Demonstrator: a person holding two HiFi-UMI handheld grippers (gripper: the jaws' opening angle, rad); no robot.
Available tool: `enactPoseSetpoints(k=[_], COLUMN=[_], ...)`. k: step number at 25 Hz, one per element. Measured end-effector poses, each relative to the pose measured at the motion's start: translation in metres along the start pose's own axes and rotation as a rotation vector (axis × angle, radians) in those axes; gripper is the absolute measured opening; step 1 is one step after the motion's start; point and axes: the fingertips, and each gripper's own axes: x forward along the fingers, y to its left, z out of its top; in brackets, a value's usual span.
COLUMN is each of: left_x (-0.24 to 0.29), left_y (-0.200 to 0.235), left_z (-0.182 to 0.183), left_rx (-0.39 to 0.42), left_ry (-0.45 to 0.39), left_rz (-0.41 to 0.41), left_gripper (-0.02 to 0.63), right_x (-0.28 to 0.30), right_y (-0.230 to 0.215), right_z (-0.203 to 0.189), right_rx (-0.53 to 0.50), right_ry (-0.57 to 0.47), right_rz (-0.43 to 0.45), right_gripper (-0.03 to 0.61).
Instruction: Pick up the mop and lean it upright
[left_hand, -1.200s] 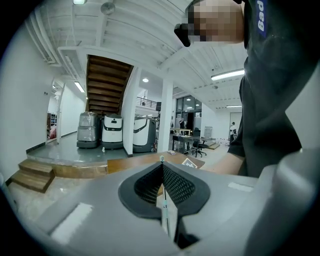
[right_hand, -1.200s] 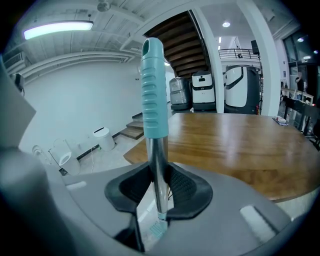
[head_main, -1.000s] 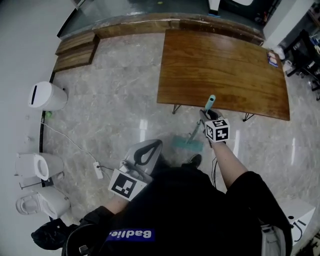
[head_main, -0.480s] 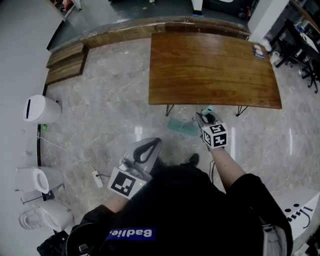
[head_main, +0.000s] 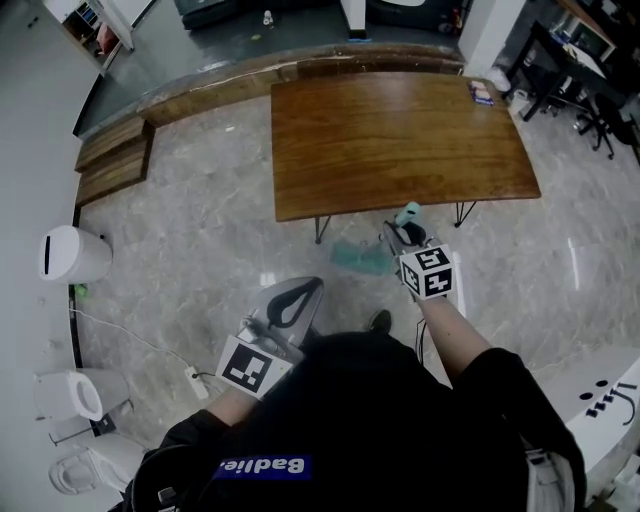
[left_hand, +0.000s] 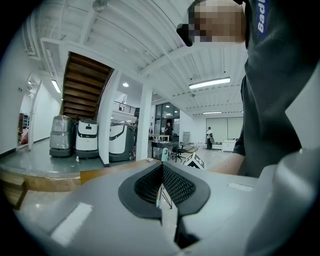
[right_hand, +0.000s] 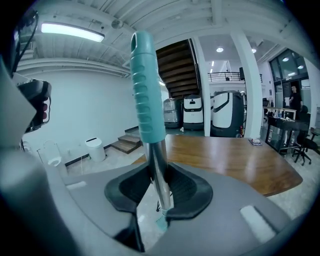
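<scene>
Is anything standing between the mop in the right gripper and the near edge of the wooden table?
Nothing visible does. The right gripper grips the mop by its pole, and the teal handle appears right at the near edge of the table.

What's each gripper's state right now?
Left gripper: closed, empty.
Right gripper: closed on the mop handle.

Ahead of the right gripper (head_main: 397, 234), whose jaws are filled by the mop (head_main: 407, 213), passage is blocked by the wooden table (head_main: 400, 130). Left of the left gripper (head_main: 298, 292), open floor (head_main: 200, 230) is found up to the white bin (head_main: 70, 255).
</scene>
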Motion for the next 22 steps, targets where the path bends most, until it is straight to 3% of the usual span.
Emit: enactPoseSetpoints(k=[9,22], left_x=[0.039,0.131], left_y=[-0.031,-0.110], left_z=[0.008,0.011], left_rx=[0.022,0.052], left_ry=[0.000,0.021], left_rz=[-0.136,-0.346], left_gripper=[0.018,0.018], right_x=[-0.058,-0.155], right_y=[-0.032,-0.100], right_z=[-0.002,-0.024], right_rx=[0.054,0.132], right_ry=[-0.039,-0.104], right_rz=[-0.081,-0.203], right_gripper=[0.109,0.109])
